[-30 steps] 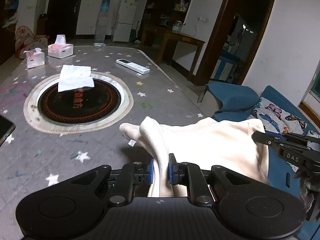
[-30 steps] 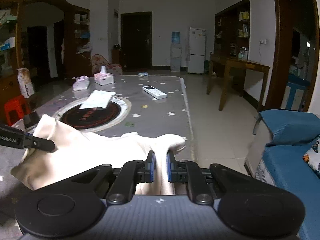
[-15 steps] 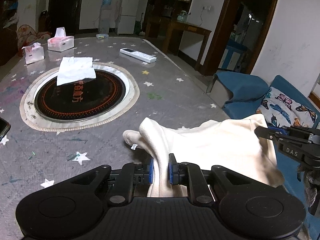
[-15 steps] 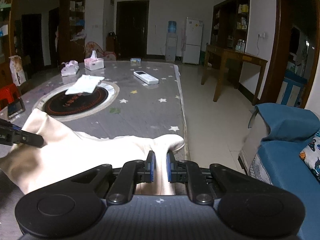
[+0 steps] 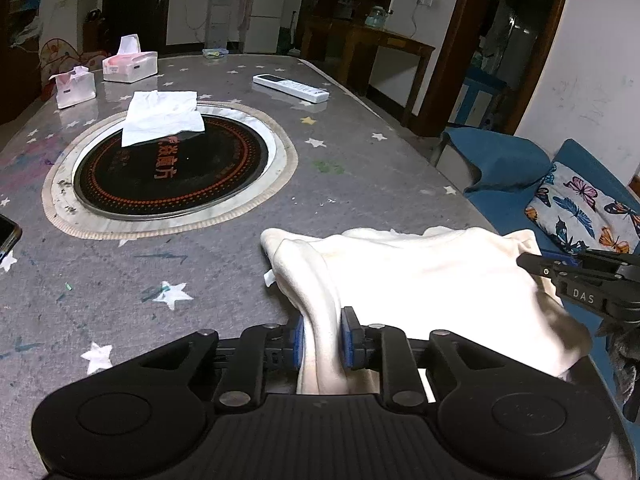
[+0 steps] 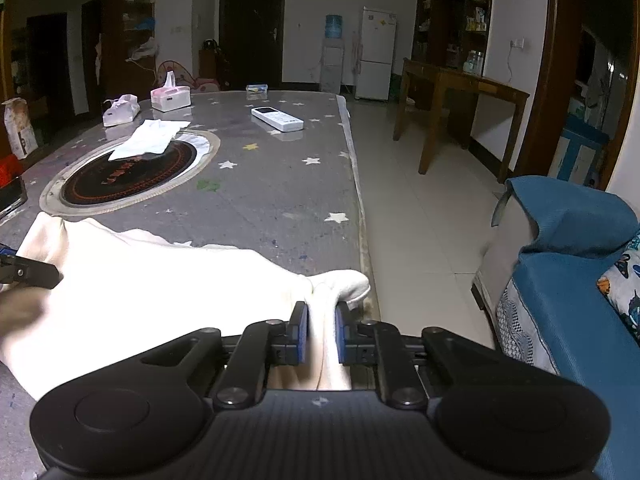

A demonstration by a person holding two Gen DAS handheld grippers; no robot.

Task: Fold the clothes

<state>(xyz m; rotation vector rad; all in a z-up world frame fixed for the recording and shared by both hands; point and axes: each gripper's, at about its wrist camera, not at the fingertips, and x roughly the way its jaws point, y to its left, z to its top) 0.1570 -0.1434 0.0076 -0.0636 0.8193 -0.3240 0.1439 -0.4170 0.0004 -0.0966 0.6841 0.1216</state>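
A cream garment point(image 5: 420, 280) hangs stretched between both grippers, low over the near right corner of the grey star-print table point(image 5: 360, 184). One bunched corner fills the gap of my left gripper point(image 5: 322, 338). Its jaws are opening, with the blue pads still touching the cloth. My right gripper point(image 6: 321, 334) is shut on the opposite corner of the garment point(image 6: 160, 280), right at the table's edge. Each gripper's tip shows in the other's view: the right gripper point(image 5: 532, 262) and the left gripper point(image 6: 36, 272).
On the table lie a round black hotplate point(image 5: 172, 168) with a white cloth point(image 5: 162, 118) on it, a white remote point(image 5: 291, 87), two tissue packs point(image 5: 129, 65) and a phone point(image 5: 8, 232) at the left edge. A blue sofa point(image 6: 560, 280) stands to the right.
Both grippers have sunk towards the table with the garment, which now lies lower and flatter. The left jaws stand slightly wider around the cloth.
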